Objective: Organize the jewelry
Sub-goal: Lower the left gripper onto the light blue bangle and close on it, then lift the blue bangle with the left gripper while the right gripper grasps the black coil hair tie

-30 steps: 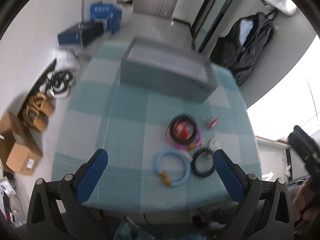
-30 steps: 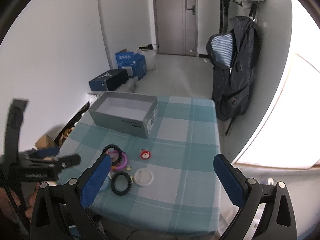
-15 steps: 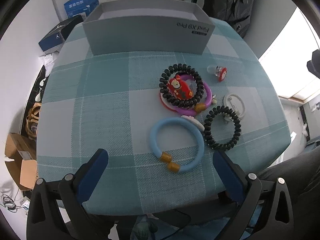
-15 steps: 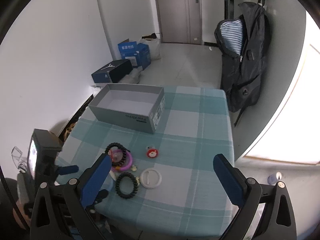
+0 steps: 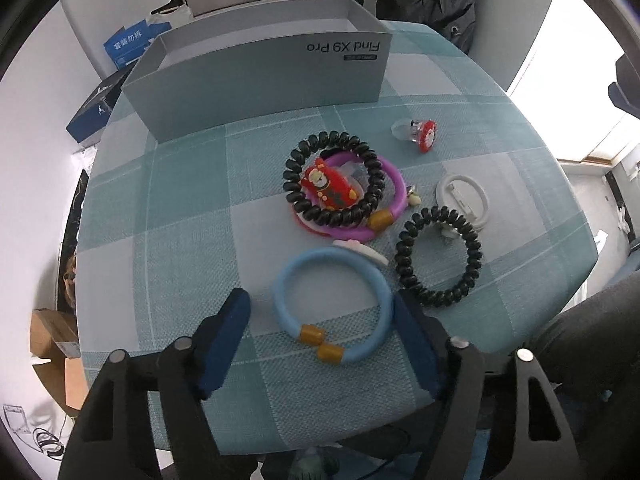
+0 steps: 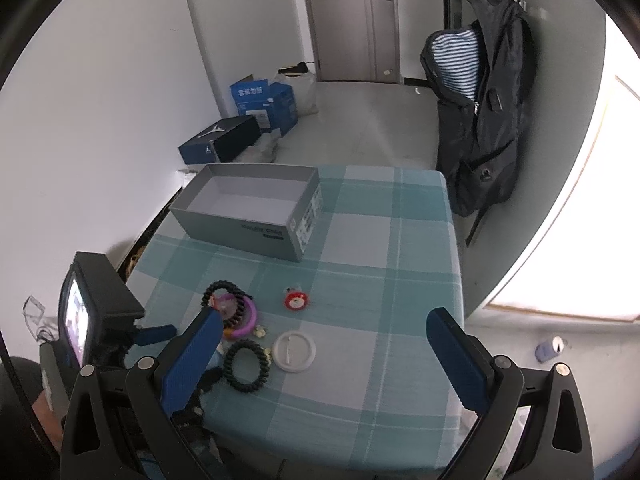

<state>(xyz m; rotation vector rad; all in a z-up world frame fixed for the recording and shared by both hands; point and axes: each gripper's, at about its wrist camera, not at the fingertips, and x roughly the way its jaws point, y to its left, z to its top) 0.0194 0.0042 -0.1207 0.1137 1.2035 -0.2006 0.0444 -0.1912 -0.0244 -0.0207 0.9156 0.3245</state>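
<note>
Since the earlier frame the left gripper [image 5: 320, 344] has dropped toward the near table edge and rolled square to the jewelry, and its jaws, fully spread then, are closing now. Left wrist view: the light blue bracelet [image 5: 334, 306] with two gold beads lies flat on the checked tablecloth [image 5: 180, 200] between the two blue pads; the right pad looks to be at the ring's outer edge, the left pad [image 5: 224, 344] stands apart from it, so no grip yet, only bracketing, judged as the pick about to be made. Just beyond lie a black coil hair tie [image 5: 438, 258], a white ring [image 5: 462, 200], and a pile where a second black coil tie [image 5: 334, 178] sits on a purple bracelet [image 5: 390, 184] with a red figure charm [image 5: 328, 188] on top. A red-capped clear trinket [image 5: 416, 132] lies apart, nearer the grey phone box [image 5: 256, 80], which stands open-topped at the far side, presumably the destination. Picking the nearest loose piece first avoids disturbing the pile. Right wrist view: the right gripper [image 6: 324, 364] hangs above the near right part of the table, jaws wide apart with nothing between them, probably kept clear of the left side's work. The box [image 6: 248, 208] interior shows empty, so sorting is judged barely begun; the left gripper's fingertip [image 6: 156, 334] shows beside the pile
</note>
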